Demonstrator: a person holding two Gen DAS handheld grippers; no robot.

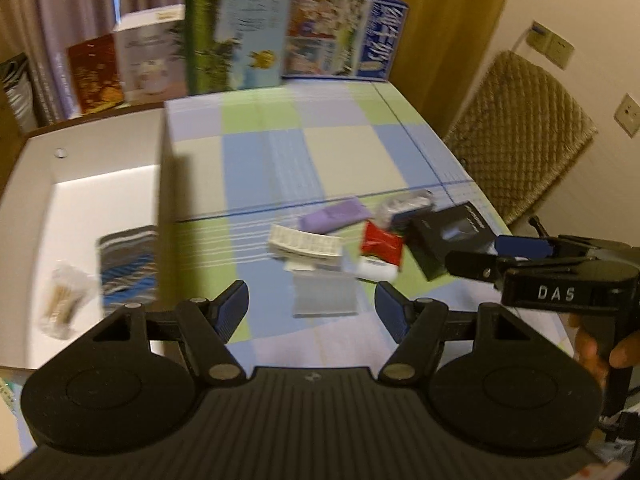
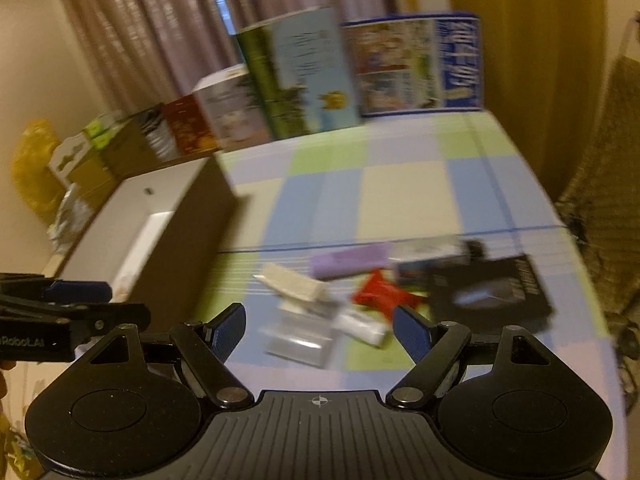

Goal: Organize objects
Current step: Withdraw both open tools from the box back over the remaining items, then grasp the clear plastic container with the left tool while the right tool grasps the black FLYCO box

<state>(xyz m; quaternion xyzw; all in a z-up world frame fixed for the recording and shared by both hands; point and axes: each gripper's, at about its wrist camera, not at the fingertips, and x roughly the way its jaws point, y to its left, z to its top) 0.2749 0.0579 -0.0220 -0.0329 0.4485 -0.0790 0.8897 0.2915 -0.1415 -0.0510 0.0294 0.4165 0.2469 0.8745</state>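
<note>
Both the left claw [image 1: 310, 306] and the right claw [image 2: 320, 330] hang spread wide, holding nothing, above the checkered desk [image 1: 340, 152]. A blurred clutter lies ahead: purple packet [image 1: 334, 216], red packet [image 1: 380, 244], black box [image 1: 450, 236]. The white box [image 1: 40, 152] on the left holds a striped pouch [image 1: 128, 266].

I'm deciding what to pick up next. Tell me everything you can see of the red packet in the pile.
The red packet is small, glossy and crinkled, like a foil sachet, lying flat on the checked cloth. It sits mid-pile, its lower edge overlapping a white item, with the black box just to its right. Neither claw touches it. Blur hides any print.
</note>
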